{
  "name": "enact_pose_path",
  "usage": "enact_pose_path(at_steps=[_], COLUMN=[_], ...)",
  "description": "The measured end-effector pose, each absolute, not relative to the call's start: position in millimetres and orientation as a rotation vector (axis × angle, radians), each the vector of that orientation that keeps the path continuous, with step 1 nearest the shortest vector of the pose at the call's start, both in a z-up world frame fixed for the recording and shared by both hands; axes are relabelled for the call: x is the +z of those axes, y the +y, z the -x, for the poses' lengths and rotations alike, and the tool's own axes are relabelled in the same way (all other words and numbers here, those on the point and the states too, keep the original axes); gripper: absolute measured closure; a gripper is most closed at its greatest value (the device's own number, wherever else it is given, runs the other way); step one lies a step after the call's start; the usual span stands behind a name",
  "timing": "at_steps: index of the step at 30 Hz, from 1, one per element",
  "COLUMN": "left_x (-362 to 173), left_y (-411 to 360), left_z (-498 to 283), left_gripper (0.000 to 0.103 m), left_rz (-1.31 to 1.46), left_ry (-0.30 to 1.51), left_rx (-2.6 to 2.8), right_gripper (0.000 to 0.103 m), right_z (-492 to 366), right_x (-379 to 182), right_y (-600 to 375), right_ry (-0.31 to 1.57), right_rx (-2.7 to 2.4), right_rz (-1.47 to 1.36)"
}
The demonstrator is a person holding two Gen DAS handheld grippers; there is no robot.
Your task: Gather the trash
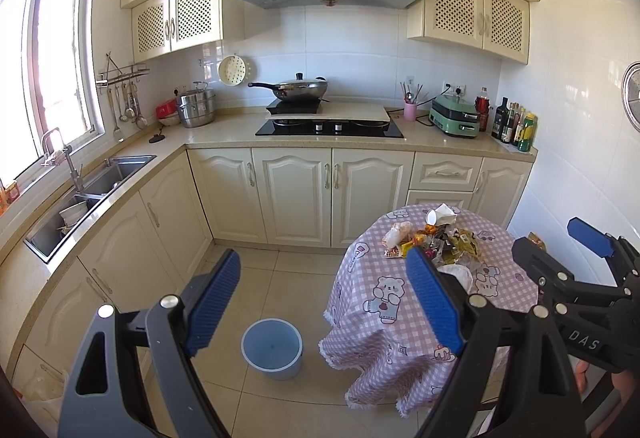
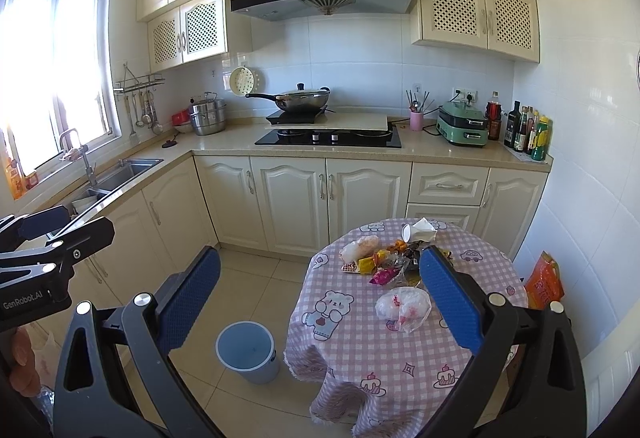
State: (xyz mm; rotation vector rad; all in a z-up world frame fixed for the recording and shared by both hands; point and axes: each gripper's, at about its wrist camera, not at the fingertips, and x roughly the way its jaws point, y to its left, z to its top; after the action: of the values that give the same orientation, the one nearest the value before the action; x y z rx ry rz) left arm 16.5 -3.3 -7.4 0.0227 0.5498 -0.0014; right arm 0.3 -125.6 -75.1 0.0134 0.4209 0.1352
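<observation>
Left wrist view shows the left tongs (image 1: 326, 304) spread wide with nothing between the blue pads, held above the floor and near the round desk (image 1: 496, 302) with the pink checked cloth. Right wrist view shows the right tongs (image 2: 320, 302) also wide open and holding nothing. The trash is on the desk: a heap of wrappers (image 2: 394, 262) in the middle, a crumpled white plastic bag (image 2: 402, 308) nearer to the front edge, another small bag (image 2: 358, 248) to the left, and a white paper cup (image 2: 406, 232) with tissue at the far side. A blue bin (image 2: 246, 352) stands on the floor just beside the desk, and it looks empty.

I judge that the collecting is not yet begun. A good first pick is the white plastic bag, because it lies apart from the heap. Bring one tongs down over it, close on the bunched part so the thin film does not slip, then carry it over the bin before releasing.
</observation>
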Motion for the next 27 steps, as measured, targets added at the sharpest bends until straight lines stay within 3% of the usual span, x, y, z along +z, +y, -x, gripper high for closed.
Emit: enact_pose_path(at_steps=[27], left_x=[-15], left_y=[8], left_z=[-26], left_gripper=[0.020], left_rz=[-0.010], left_ry=[0.570], left_rx=[-0.010], right_gripper=[0.007], right_z=[-10], right_x=[-71], right_y=[-117], right_ry=[0.442], right_rx=[0.139], right_rz=[-0.014])
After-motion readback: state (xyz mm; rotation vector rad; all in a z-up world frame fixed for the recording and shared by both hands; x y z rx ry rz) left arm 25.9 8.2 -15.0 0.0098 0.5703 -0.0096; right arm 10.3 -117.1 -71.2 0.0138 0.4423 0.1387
